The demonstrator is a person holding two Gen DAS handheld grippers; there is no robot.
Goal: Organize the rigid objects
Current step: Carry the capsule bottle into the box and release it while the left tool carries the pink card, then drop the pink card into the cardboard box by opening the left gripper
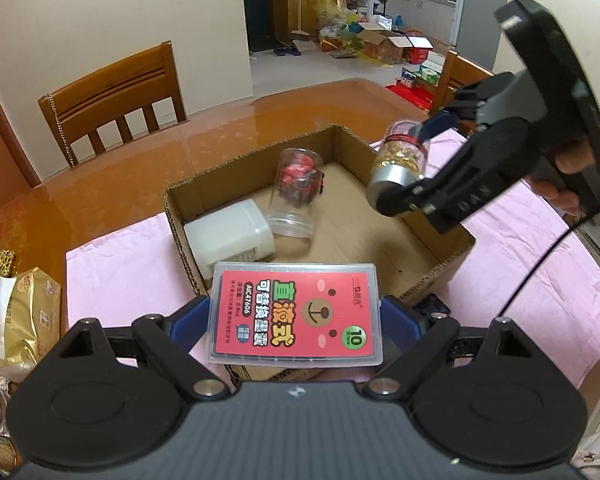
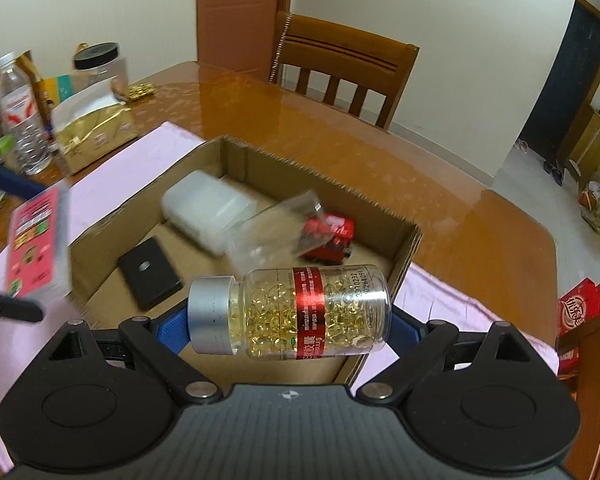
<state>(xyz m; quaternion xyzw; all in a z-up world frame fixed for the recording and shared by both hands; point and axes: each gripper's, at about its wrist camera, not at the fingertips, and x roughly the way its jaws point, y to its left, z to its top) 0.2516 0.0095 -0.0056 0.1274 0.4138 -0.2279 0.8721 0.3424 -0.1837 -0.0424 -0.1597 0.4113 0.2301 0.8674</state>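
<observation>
— What is seen on the left side?

— A gold bag (image 1: 28, 320) and a water bottle (image 2: 20, 120) are seen at the left edge of the table (image 1: 228, 128). A pink cloth (image 1: 120, 276) is spread on the table, and an open cardboard box (image 1: 440, 240) is set on it.

— What is held by the left gripper (image 1: 296, 316)?

— A flat clear case with a red bear card (image 1: 294, 316) is pinched between its blue pads, by its two short ends. It is held over the near edge of the box.

— What is kept in the box?

— A white plastic box (image 1: 228, 236) is laid at the left. A clear jar (image 1: 296, 196) is tipped beside it, and a red toy car (image 2: 332, 236) is seen by it. A flat black square (image 2: 148, 276) is also laid on the box floor.

— And on the right?

— A bottle of gold pills (image 2: 296, 312) with a silver cap is pinched end to end by the right gripper (image 2: 296, 320). It is held sideways above the right part of the box. A hand (image 1: 572, 168) is wrapped around the gripper handle.
</observation>
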